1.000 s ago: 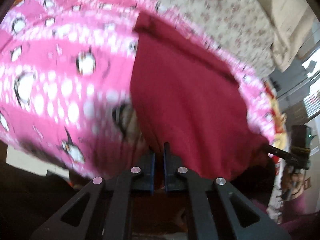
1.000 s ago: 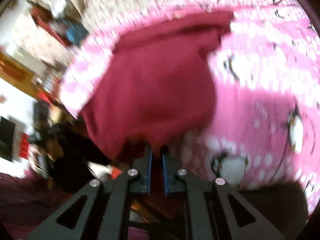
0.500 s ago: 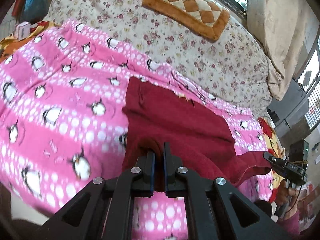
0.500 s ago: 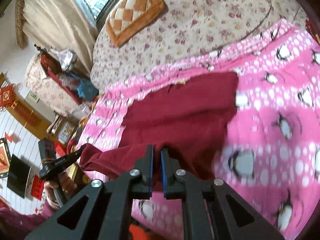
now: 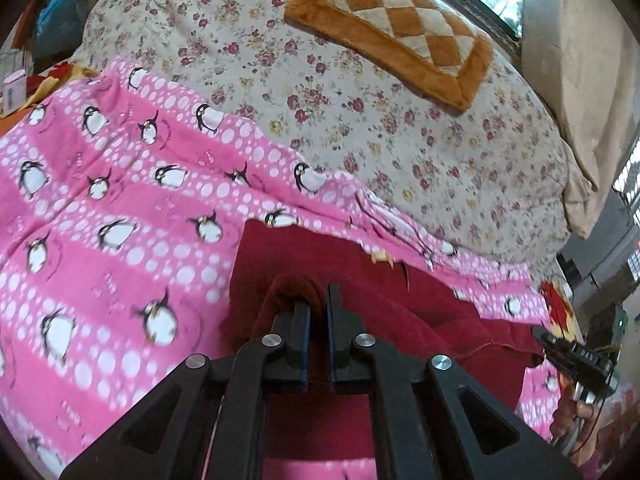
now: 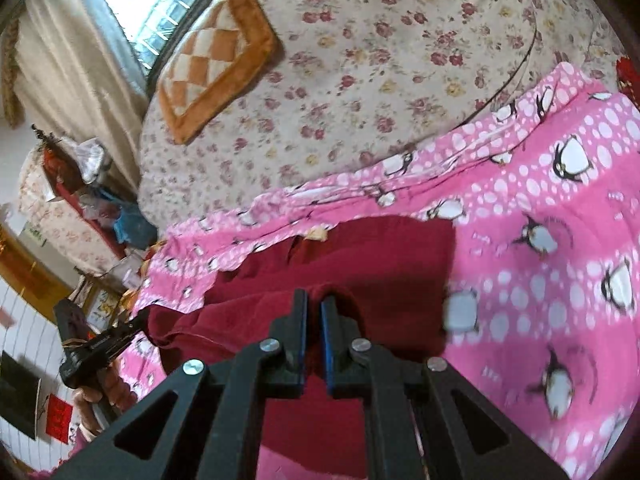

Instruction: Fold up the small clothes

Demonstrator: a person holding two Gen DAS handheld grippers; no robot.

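Both the left gripper [image 5: 318, 300] and the right gripper [image 6: 314, 306] still pinch the dark red garment [image 5: 400, 308]. Its lifted edge now hangs between them, closer to its far half on the pink penguin blanket [image 5: 120, 200] than a second ago.

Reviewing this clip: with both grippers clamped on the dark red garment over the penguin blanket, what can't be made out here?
- Left wrist view: the near hem of the dark red garment is hidden behind the left gripper.
- Right wrist view: the right gripper likewise covers its near edge, so the garment type is unclear.
- Penguin blanket: cut off by the picture edges, prints blurred low down.
- Both views: the folds underneath are hidden.
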